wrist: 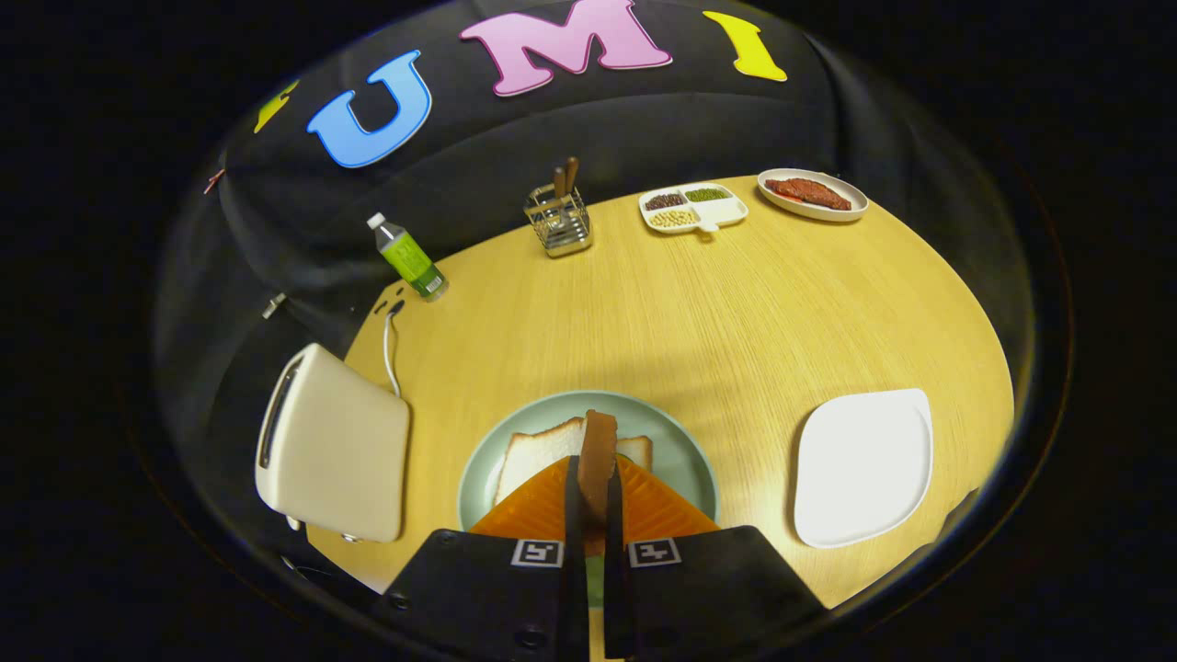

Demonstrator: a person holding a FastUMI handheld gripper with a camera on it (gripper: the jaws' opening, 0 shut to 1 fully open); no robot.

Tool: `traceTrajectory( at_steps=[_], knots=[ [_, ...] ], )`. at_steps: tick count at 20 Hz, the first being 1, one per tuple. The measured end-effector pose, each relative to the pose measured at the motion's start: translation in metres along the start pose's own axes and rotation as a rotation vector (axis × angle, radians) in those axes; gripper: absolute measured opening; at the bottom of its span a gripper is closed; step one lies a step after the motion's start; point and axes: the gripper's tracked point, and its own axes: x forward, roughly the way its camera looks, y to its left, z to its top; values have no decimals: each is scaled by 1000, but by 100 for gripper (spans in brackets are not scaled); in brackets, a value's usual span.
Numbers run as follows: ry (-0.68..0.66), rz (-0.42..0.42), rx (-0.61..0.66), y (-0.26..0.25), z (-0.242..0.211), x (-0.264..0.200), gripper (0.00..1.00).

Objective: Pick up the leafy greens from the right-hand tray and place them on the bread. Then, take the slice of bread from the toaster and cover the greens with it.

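**Gripper view: tool clamping a bread slice above the plate**

The tool (596, 478) is hovering over the round green plate (478, 464) on the wooden counter (699, 313). Its two fingers are standing nearly closed, with only a narrow gap between them, and both are pressing on a slice of bread (599, 450) that is standing on edge between them, its brown crust facing the camera and rising just past the fingertips.

A second slice of white bread (533, 450) is lying flat on the plate, directly beneath and just ahead of the fingers. The fingers are covering most of that slice. A thin strip of green is showing low in the gap between them; whether this is the leafy greens cannot be told.

The cream toaster (331, 441) is sitting just to the left of the plate, its cord trailing toward the counter's far edge. The white tray (864, 464) is resting to the right of the plate.

Well beyond the fingers, along the far edge, the following are standing: a green bottle (409, 257), a wire utensil holder (557, 221), a divided dish of beans (691, 208), and an oval dish of meat (813, 194).
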Motion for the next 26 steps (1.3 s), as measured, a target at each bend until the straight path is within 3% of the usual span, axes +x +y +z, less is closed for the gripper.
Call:
traceTrajectory(
  at_steps=[3,5,6,11,13,16,19,21,26],
  knots=[
    [27,-37,-62,-15,-12,10,18],
    [30,-93,-131,-31,-11,14,33],
    [34,-98,-170,-33,-15,15,51],
    [11,-94,-391,-37,-3,14,64],
    [17,-66,-433,-37,-1,23,83],
    [-17,-21,-442,-33,13,9,84],
    [-82,21,-491,-29,26,-14,90],
    [-139,38,-520,-26,38,-34,100],
    [-344,127,-556,-7,77,-112,99]
  ],
)
